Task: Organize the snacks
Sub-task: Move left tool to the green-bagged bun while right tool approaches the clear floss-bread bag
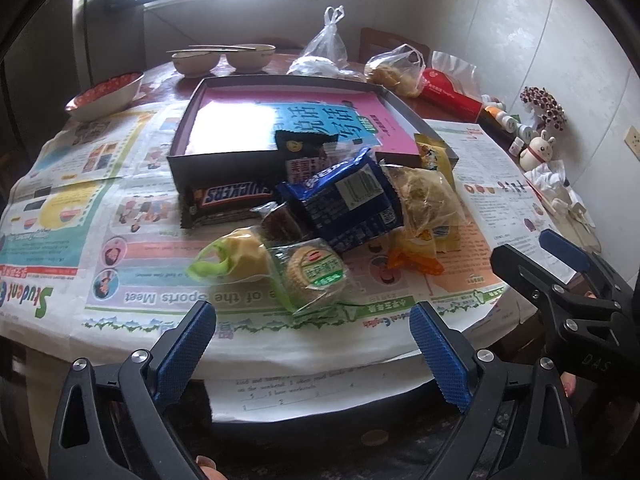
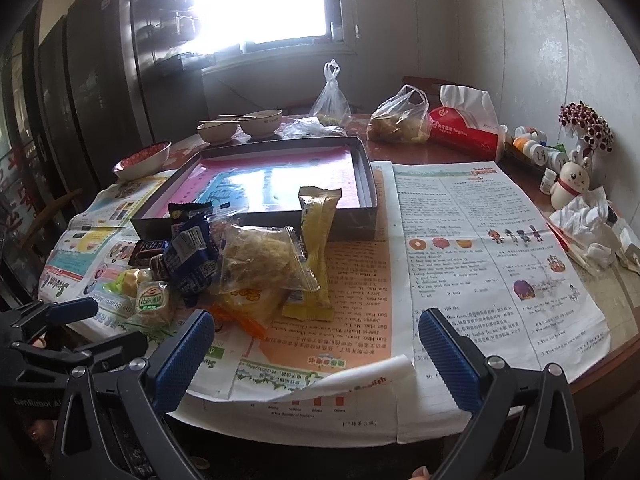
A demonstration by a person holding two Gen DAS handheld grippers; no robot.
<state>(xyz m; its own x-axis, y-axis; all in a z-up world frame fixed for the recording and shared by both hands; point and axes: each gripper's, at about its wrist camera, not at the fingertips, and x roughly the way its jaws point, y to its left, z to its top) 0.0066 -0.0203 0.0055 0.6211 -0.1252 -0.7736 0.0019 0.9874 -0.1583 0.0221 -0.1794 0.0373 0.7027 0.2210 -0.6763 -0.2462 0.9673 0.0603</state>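
A heap of wrapped snacks lies on newspaper in front of a shallow dark box [image 1: 224,158] with a pink book inside. In the heap are a Snickers bar [image 1: 228,200], a blue biscuit pack [image 1: 352,204], a round green-labelled cake [image 1: 316,276], a clear bag of crumbly snack [image 2: 260,260] and a yellow pack [image 2: 316,236] leaning on the box [image 2: 360,216]. My left gripper [image 1: 312,344] hangs open at the table's near edge, just short of the round cake, nothing between its fingers. My right gripper [image 2: 316,348] is open too, over newspaper right of the heap, empty.
Two bowls with chopsticks [image 1: 224,56], a red-patterned bowl [image 1: 108,94], plastic bags [image 1: 328,48], a red tissue pack [image 2: 464,128], small bottles and a rabbit figure [image 2: 572,184] ring the far and right sides. Crumpled tissue [image 2: 584,224] lies at right. The right gripper shows in the left wrist view [image 1: 560,276].
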